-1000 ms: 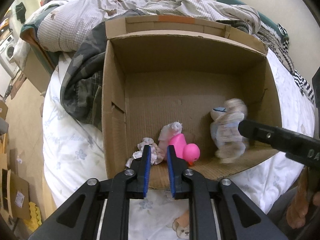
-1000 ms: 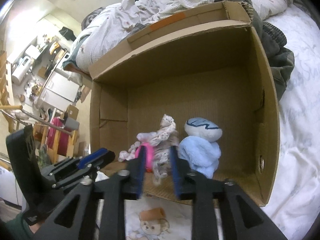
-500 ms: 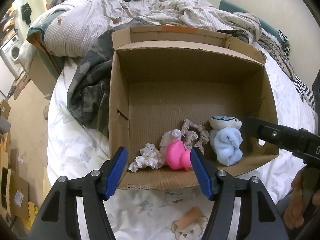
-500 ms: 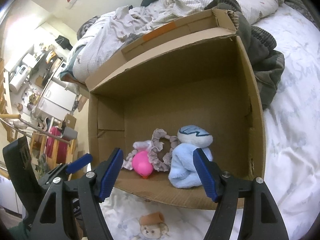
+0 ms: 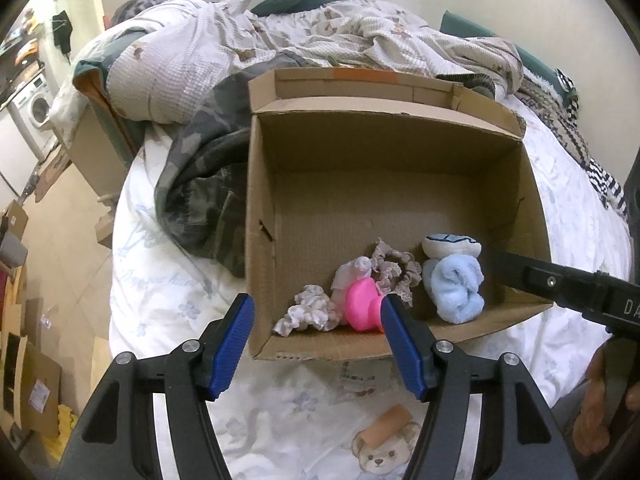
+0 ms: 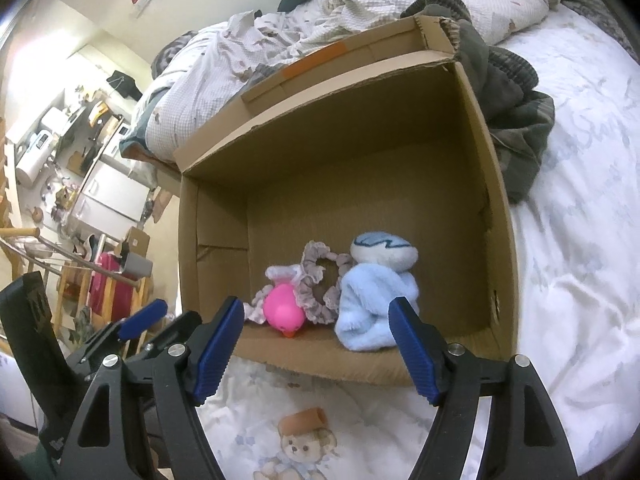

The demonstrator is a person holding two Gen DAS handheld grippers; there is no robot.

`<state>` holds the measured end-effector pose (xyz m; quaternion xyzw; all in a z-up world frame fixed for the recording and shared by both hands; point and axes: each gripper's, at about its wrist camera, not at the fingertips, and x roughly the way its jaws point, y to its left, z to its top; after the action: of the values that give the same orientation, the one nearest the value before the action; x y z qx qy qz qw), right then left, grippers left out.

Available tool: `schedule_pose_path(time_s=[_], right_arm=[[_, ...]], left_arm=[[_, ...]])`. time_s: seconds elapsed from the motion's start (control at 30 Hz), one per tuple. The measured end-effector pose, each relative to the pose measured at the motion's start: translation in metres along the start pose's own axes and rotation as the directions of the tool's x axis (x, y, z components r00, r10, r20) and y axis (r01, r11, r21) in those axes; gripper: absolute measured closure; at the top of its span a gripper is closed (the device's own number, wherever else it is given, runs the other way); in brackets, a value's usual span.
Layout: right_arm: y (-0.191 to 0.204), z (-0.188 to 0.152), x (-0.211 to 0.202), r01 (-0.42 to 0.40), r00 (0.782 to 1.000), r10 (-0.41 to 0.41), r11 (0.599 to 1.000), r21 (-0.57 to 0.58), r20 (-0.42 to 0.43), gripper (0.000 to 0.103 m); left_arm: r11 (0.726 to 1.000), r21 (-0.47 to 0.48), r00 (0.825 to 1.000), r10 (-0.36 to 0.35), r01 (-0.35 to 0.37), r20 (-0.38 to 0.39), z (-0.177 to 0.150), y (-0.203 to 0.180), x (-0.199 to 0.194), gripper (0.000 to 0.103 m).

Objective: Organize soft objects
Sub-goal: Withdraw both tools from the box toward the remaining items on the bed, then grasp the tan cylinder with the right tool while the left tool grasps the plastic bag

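Note:
An open cardboard box [image 5: 256, 240] stands on the bed. At its near wall lie a pink rubber duck [image 5: 360, 308], a white scrunchie [image 5: 308, 314], a grey lace scrunchie [image 5: 394, 270] and a light blue plush [image 5: 456, 284] with a white head. My left gripper [image 5: 317, 306] hovers open above the box's near edge with nothing between its fingers. My right gripper [image 6: 317, 308] hangs over the near edge too, its jaws opening and free of any object; behind them sit the duck [image 6: 282, 312] and the plush [image 6: 372, 300].
A crumpled quilt [image 5: 248, 40] and a camouflage garment [image 5: 200, 184] lie behind and left of the box. A bear-print sheet [image 5: 304, 408] covers the bed in front. The floor at left holds flat cardboard [image 5: 32, 384]. A person's hand [image 5: 600, 408] shows at lower right.
Both grippers went from nearly shut to open. The lace scrunchie that hung between the right fingers now lies in the box beside the blue plush. The left gripper drew back and up.

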<state>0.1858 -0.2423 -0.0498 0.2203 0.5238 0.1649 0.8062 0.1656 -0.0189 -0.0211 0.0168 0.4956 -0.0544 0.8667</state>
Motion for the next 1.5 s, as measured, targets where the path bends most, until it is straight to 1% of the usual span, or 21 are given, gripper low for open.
schedule_pose_path(time_s=[0.2,0.3,0.43,0.53,0.6,0.73,0.8,0.87,1.0,1.03,1.13,1.2,1.23,1.3,1.37,1.43,1.47,1.5], right_arm=[[0.002,-0.011,-0.008,0.007,1.000,-0.007,1.000,-0.004,-0.002,0.024],[0.003,-0.016,-0.014,0.000,1.000,0.000,1.000,-0.008,0.002,0.024],[0.001,-0.026,-0.016,-0.010,1.000,0.010,1.000,0.012,-0.008,0.024],[0.002,-0.036,-0.015,-0.019,1.000,0.019,1.000,0.016,-0.024,0.024],[0.004,-0.045,-0.013,-0.022,0.999,0.022,1.000,0.010,-0.037,0.024],[0.008,-0.060,0.001,-0.027,0.994,0.026,1.000,-0.006,-0.105,0.024],[0.011,-0.066,0.013,-0.019,0.989,0.015,0.999,-0.026,-0.149,0.024],[0.016,-0.072,0.028,-0.017,0.977,0.007,0.999,-0.047,-0.214,0.024],[0.029,-0.087,0.058,-0.003,0.953,-0.028,0.995,-0.101,-0.300,0.024],[0.033,-0.090,0.067,0.005,0.946,-0.045,0.992,-0.123,-0.320,0.024],[0.046,-0.100,0.094,0.053,0.923,-0.135,0.972,-0.230,-0.359,0.024],[0.051,-0.106,0.109,0.058,0.909,-0.169,0.957,-0.286,-0.381,0.024],[0.054,-0.108,0.113,0.056,0.908,-0.175,0.952,-0.302,-0.381,0.027],[0.058,-0.113,0.117,0.045,0.905,-0.177,0.944,-0.328,-0.387,0.054],[0.062,-0.117,0.119,0.038,0.900,-0.188,0.933,-0.359,-0.393,0.065],[0.065,-0.120,0.116,0.029,0.903,-0.189,0.923,-0.383,-0.387,0.081],[0.065,-0.121,0.115,0.021,0.903,-0.183,0.923,-0.385,-0.390,0.091],[0.066,-0.121,0.112,0.017,0.905,-0.178,0.922,-0.386,-0.385,0.092]], left_arm=[[1.000,-0.029,1.000,0.001,-0.001,0.019,-0.005,0.011,-0.016,0.040],[0.999,-0.028,0.999,0.018,-0.017,0.037,-0.010,0.018,-0.025,0.040],[0.998,-0.045,0.999,0.034,-0.032,0.033,-0.019,0.029,-0.031,0.040],[0.998,-0.060,0.999,0.032,-0.030,0.025,-0.027,0.037,-0.034,0.040],[0.997,-0.065,0.998,0.053,-0.051,0.016,-0.033,0.041,-0.035,0.040],[0.994,-0.097,0.998,0.057,-0.058,-0.011,-0.045,0.048,-0.035,0.040],[0.992,-0.115,0.998,0.052,-0.054,-0.020,-0.050,0.051,-0.036,0.040],[0.991,-0.124,0.998,0.054,-0.057,-0.030,-0.054,0.053,-0.037,0.040],[0.985,-0.163,0.997,0.055,-0.062,-0.047,-0.058,0.058,-0.036,0.040],[0.983,-0.170,0.997,0.057,-0.064,-0.048,-0.059,0.059,-0.036,0.040],[0.981,-0.179,0.996,0.062,-0.072,-0.061,-0.062,0.061,-0.035,0.040],[0.979,-0.187,0.996,0.065,-0.077,-0.069,-0.064,0.063,-0.033,0.040],[0.978,-0.193,0.995,0.068,-0.080,-0.072,-0.065,0.064,-0.032,0.040],[0.975,-0.207,0.994,0.068,-0.084,-0.082,-0.065,0.066,-0.029,0.040],[0.972,-0.219,0.994,0.062,-0.081,-0.091,-0.064,0.066,-0.026,0.040],[0.971,-0.227,0.993,0.050,-0.072,-0.104,-0.063,0.066,-0.021,0.040],[0.971,-0.231,0.993,0.044,-0.068,-0.107,-0.063,0.066,-0.019,0.040],[0.970,-0.236,0.993,0.039,-0.064,-0.110,-0.063,0.066,-0.017,0.040]])
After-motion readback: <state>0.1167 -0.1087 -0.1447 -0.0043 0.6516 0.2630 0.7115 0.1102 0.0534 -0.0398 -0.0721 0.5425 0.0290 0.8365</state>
